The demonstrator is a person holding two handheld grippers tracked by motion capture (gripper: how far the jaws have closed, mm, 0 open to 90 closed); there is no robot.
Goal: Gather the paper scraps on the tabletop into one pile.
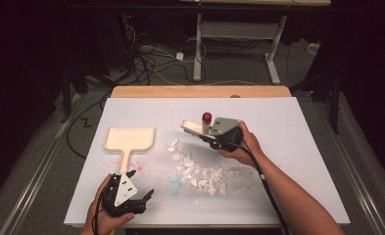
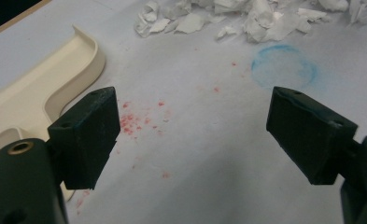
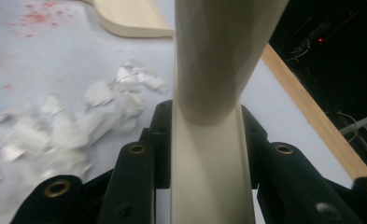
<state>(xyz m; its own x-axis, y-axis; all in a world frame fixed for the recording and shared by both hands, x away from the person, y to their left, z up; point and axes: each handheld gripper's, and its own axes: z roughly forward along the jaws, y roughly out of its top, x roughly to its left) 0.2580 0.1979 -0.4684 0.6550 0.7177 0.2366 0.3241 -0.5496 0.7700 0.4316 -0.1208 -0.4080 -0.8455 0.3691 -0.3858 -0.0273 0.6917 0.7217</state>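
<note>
A cream dustpan [image 1: 130, 138] lies flat on the white mat, left of centre, its handle toward the person; its edge [image 2: 36, 93] is beside my left jaw. Torn white paper scraps [image 1: 200, 171] are heaped mid-mat [image 2: 246, 18] [image 3: 78, 121]. My right gripper [image 1: 207, 139] is shut on the cream handle of a brush [image 1: 192, 128], held just above the far end of the scraps; the handle [image 3: 209, 70] runs straight up between the jaws. My left gripper [image 1: 143, 200] hovers open near the front edge, below the dustpan handle, nothing between its fingers [image 2: 190, 135].
A small white item with a red top [image 1: 207, 117] stands behind the brush. A blue ring mark [image 1: 174, 185] and red specks [image 1: 140, 168] stain the mat. A wooden table edge [image 1: 200, 91] runs along the back; cables and a desk frame [image 1: 198, 49] lie on the floor beyond.
</note>
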